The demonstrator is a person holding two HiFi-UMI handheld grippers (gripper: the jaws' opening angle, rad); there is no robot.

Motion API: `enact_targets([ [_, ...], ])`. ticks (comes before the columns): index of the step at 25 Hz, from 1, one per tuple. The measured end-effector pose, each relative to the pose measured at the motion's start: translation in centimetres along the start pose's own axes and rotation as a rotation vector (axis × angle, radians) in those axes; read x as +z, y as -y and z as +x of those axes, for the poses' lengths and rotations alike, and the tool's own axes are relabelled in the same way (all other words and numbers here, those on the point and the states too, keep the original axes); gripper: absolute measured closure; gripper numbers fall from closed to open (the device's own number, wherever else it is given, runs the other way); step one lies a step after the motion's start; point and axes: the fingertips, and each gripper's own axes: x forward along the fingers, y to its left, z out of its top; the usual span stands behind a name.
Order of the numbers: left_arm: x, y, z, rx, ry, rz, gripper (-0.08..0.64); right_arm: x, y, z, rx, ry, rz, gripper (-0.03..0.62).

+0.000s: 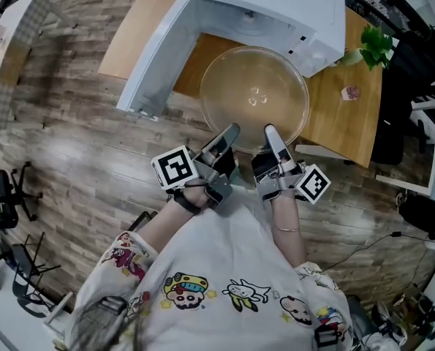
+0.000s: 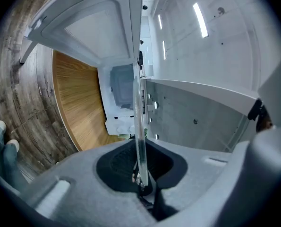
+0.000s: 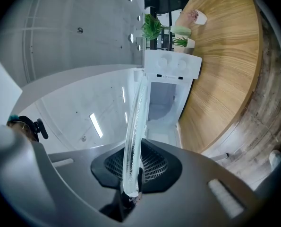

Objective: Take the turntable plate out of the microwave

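Left hand-held gripper [image 1: 230,131] and right hand-held gripper [image 1: 271,132] clamp turntable plate [image 1: 254,86] (glass).

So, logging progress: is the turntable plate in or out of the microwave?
Out: the whole turntable plate shows in front of the open microwave.

Clear glass turntable plate [image 1: 254,97], outside microwave [image 1: 268,9]

The turntable plate [image 1: 254,97] hangs above the table [image 1: 349,126], before the microwave [image 1: 290,6].
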Motion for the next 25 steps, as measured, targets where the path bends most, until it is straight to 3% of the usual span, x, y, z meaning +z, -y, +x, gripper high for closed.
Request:
enact_targets([
  [12, -0.2, 1.3, 0.4, -0.004, -0.078, -0.005, 0.534, 0.5, -1.9, -0.4, -0.017, 0.065, -0.023, 0.546],
  [25, -0.7, 1.7, 1.4, -0.029, -0.076, 0.003, 0.534, 1.6, -2.4, -0.6, -0.009, 0.044, -0.035, 0.546],
])
